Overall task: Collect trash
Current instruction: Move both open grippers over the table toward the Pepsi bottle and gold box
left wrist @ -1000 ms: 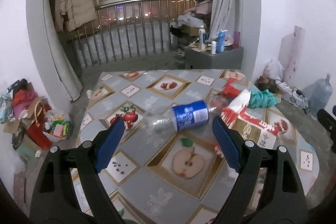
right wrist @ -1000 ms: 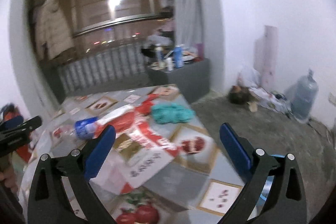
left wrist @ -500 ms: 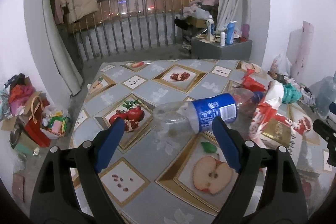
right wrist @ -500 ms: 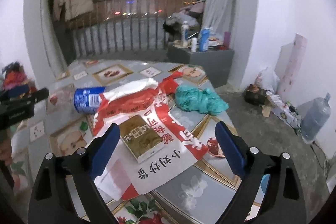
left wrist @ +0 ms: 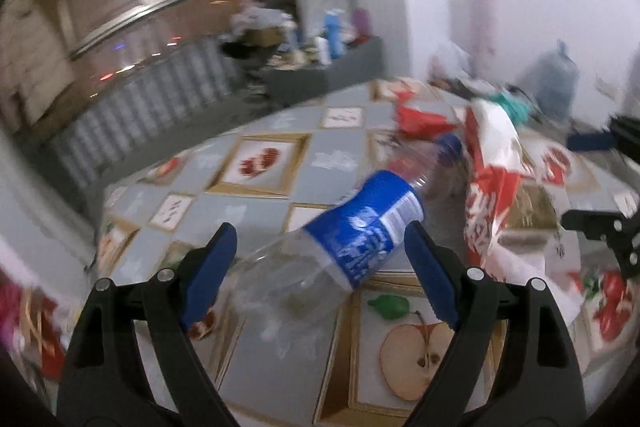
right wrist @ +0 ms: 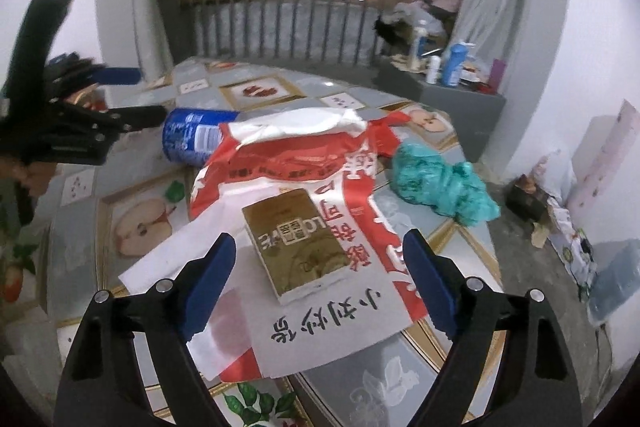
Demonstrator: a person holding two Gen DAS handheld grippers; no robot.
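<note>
— What have your left tongs [left wrist: 320, 263] got?

— Nothing. Their jaws stand wide apart, and the clear plastic bottle [left wrist: 340, 251] with the blue label lies on its side between them on the desk [left wrist: 260, 203]. That view is blurred, so I cannot tell whether a pad touches the label.

— And the right tongs [right wrist: 318, 269]?

— Apart as well, though their jaws have just been closing a little. They hang over the gold box [right wrist: 298, 241] without pressing on it.

— Where does the box sit?

— On the red and white plastic bag [right wrist: 320, 187], which lies crumpled and spread over the fruit-patterned desk cover.

— Any other trash up there?

— A crumpled teal bag [right wrist: 438, 183] lies just beside the red and white one, near the desk's far edge. The bottle's capped end lies against the red and white bag on the other side.

— Can you see one pair of tongs from the other?

— Yes, from the right wrist my left tongs show at the far left, next to the bottle's blue label.
</note>
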